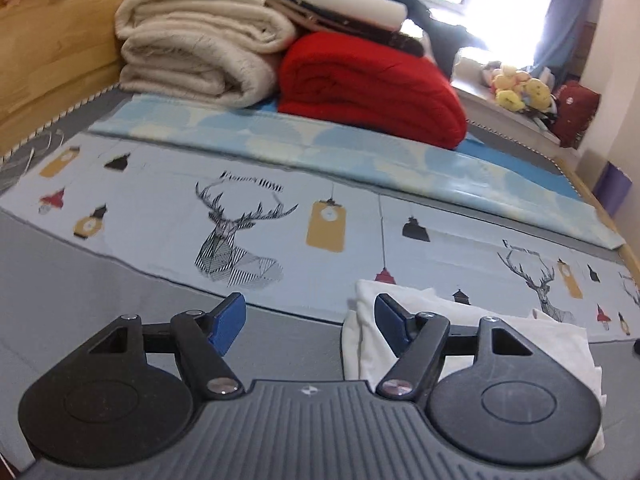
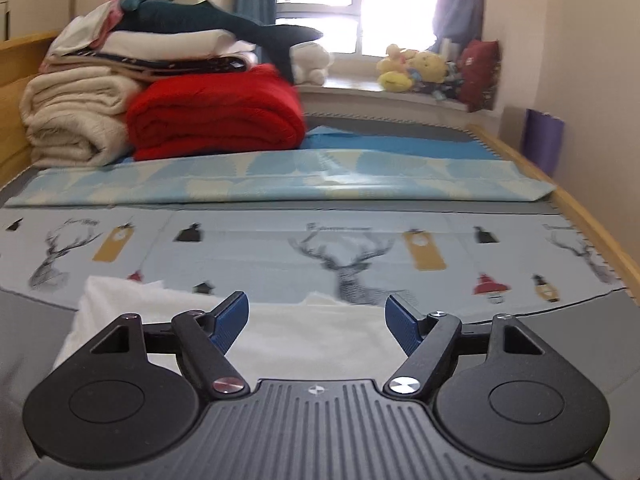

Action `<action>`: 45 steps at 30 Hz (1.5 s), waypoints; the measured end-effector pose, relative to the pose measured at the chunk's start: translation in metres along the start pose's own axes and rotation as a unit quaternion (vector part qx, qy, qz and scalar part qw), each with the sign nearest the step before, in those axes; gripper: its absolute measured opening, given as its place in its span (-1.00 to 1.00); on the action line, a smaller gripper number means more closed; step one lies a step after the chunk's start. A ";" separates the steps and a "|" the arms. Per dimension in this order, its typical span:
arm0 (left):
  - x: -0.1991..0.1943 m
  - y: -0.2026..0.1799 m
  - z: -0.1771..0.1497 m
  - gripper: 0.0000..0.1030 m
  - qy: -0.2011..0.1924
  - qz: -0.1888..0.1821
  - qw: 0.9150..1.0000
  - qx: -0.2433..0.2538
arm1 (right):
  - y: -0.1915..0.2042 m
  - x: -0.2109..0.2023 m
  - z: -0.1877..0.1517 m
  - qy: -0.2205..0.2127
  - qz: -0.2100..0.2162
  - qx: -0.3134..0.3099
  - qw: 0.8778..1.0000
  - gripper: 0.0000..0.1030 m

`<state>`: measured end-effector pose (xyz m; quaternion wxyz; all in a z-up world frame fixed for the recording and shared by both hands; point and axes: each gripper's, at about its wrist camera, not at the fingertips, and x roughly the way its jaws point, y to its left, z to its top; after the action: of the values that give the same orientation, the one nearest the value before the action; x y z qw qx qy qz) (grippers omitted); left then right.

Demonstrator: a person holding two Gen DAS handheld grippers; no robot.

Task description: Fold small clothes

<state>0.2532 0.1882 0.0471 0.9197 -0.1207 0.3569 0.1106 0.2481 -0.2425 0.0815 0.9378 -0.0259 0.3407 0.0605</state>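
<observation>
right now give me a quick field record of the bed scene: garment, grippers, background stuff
surface: bed sheet printed with deer heads and lamps
garment: white cloth, folded, lying flat at the near edge of the print
left gripper: open, nothing between the pads, the white cloth beside and under its right finger
right gripper: open above the white cloth, not gripping it
far end of bed: cream blanket beside red blanket, more folded linens on top
window sill: yellow plush toys

Right gripper (image 2: 316, 320) jaws stand apart, empty, over a folded white garment (image 2: 312, 336) on the deer-print sheet (image 2: 280, 248)
</observation>
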 end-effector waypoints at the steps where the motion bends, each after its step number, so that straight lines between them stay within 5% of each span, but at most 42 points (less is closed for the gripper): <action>1: 0.004 0.005 0.006 0.48 0.007 -0.001 1.000 -0.006 | 0.010 0.002 -0.002 0.004 0.007 -0.004 1.000 0.49; 7: 0.007 0.023 0.002 0.48 0.033 0.021 0.999 -0.002 | 0.083 0.016 -0.019 0.034 0.068 -0.062 0.995 0.47; 11: 0.007 0.035 0.003 0.48 0.040 0.028 0.999 -0.002 | 0.140 0.021 -0.036 0.050 0.128 -0.143 0.980 -0.17; 12: 0.007 0.038 0.003 0.48 0.040 0.030 0.999 -0.002 | 0.156 0.021 -0.042 0.052 0.144 -0.164 0.974 -0.20; 17: 0.010 0.047 0.004 0.48 0.048 0.033 0.998 -0.001 | 0.222 0.017 -0.079 0.050 0.203 -0.271 0.940 -0.21; 22: 0.013 0.050 0.004 0.48 0.051 0.034 0.998 0.010 | 0.266 0.028 -0.111 0.074 0.204 -0.338 0.916 0.04; 27: 0.016 0.055 0.003 0.48 0.057 0.038 0.998 0.014 | 0.288 0.047 -0.134 0.095 0.183 -0.359 0.910 0.11; 30: 0.018 0.058 0.003 0.48 0.059 0.043 0.997 0.016 | 0.295 0.054 -0.144 0.072 0.169 -0.374 0.909 0.28; 34: 0.022 0.056 0.005 0.48 0.061 0.042 0.997 0.016 | 0.296 0.059 -0.141 0.071 0.172 -0.366 0.912 0.25; 37: 0.026 0.052 0.006 0.48 0.067 0.039 0.997 0.009 | 0.292 0.063 -0.137 0.082 0.182 -0.352 0.915 -0.06; 39: 0.029 0.048 0.007 0.49 0.072 0.036 0.997 0.004 | 0.291 0.064 -0.135 0.085 0.176 -0.352 0.916 -0.54; 45: 0.049 0.042 0.009 0.53 0.115 -0.005 0.992 -0.051 | 0.275 0.056 -0.115 0.092 0.195 -0.294 0.931 -0.72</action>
<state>0.2823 0.2364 0.0140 0.8657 -0.1813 0.4535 0.1097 0.1814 0.0252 -0.0445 0.8226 -0.2385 0.3908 0.3371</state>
